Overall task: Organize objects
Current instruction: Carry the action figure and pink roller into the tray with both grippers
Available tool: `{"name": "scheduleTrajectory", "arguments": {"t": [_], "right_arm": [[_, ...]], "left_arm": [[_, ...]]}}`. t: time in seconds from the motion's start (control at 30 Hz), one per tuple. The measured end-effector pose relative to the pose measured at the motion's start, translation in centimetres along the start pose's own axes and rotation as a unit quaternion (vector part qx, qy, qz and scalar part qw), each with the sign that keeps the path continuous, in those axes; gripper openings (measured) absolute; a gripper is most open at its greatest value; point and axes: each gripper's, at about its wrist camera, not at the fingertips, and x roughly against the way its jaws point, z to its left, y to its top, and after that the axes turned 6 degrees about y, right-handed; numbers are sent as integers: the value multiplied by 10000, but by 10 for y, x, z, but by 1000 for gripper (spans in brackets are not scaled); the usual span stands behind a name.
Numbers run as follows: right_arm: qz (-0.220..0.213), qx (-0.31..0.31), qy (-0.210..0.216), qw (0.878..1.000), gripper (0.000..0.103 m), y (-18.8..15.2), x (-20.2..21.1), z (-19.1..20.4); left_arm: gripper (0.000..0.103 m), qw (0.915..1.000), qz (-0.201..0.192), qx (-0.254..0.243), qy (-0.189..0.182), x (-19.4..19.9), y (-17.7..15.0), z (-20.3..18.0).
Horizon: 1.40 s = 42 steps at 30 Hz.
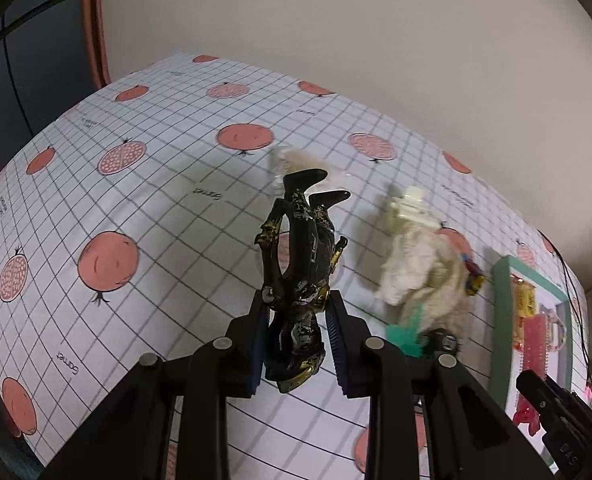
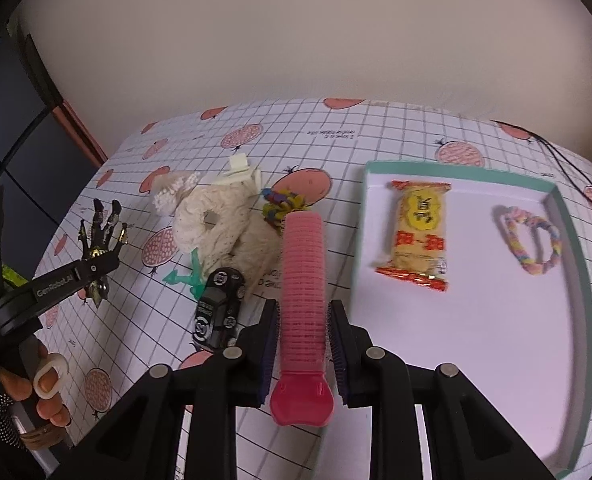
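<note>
Left wrist view: left tool (image 1: 298,316), black plastic with ribbed blue pads, clenched on a glossy black-and-gold figurine (image 1: 300,264) of hard plastic, held head-down above the table (image 1: 144,208), boots pointing away. Table covering is smooth white sheet, grey grid, printed pink pomegranates.

Right wrist view, left to right: a person's hand (image 2: 36,384) gripping the left tool's handle; small green plastic piece (image 2: 186,278); glossy black toy car (image 2: 218,312) with white round badges; fluffy cream knitted fabric bundle (image 2: 220,224) with a ring-shaped fold; multicoloured bead cluster (image 2: 282,202); right tool (image 2: 302,330) closed on a pink ribbed cylindrical hair roller (image 2: 302,280) with a flat rounded red end, raised beside the tray. Teal-rimmed white rectangular tray (image 2: 480,360) holds a crinkled yellow-and-orange snack packet (image 2: 418,236) and a pastel braided loop bracelet (image 2: 530,238), well apart.
</note>
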Motion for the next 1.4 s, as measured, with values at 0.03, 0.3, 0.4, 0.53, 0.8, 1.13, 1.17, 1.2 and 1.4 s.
{"name": "scheduleTrajectory", "arguments": {"t": [0.03, 0.3, 0.4, 0.53, 0.8, 1.13, 1.17, 1.2, 1.4], "right_arm": [[-13, -1, -16, 10000, 26, 0, 2, -2], [-88, -118, -255, 9996, 26, -3, 25, -33], [-123, -242, -313, 9991, 26, -4, 33, -49], [-152, -367, -428, 9983, 26, -7, 41, -65], [-123, -560, -715, 9958, 26, -17, 51, -99], [-143, -792, -975, 9920, 26, -28, 66, -139], [-141, -821, -999, 9915, 26, -29, 67, -143], [-143, -859, -1037, 9908, 26, -30, 68, -147], [-83, -1039, -1133, 9881, 26, -35, 68, -166]], "left_arm": [[30, 10000, -12, -23, -42, 3, -1, -5], [30, 9992, -43, -203, -334, 18, -13, -45], [30, 9986, -40, -320, -424, 22, -20, -61], [30, 9972, -23, -511, -552, 27, -29, -84], [30, 9925, 47, -929, -792, 34, -51, -131], [30, 9848, 184, -1387, -1025, 38, -80, -178], [30, 9844, 189, -1411, -1036, 37, -81, -180], [30, 9834, 202, -1462, -1060, 37, -84, -185], [30, 9782, 373, -1694, -1145, 33, -103, -210]]}}
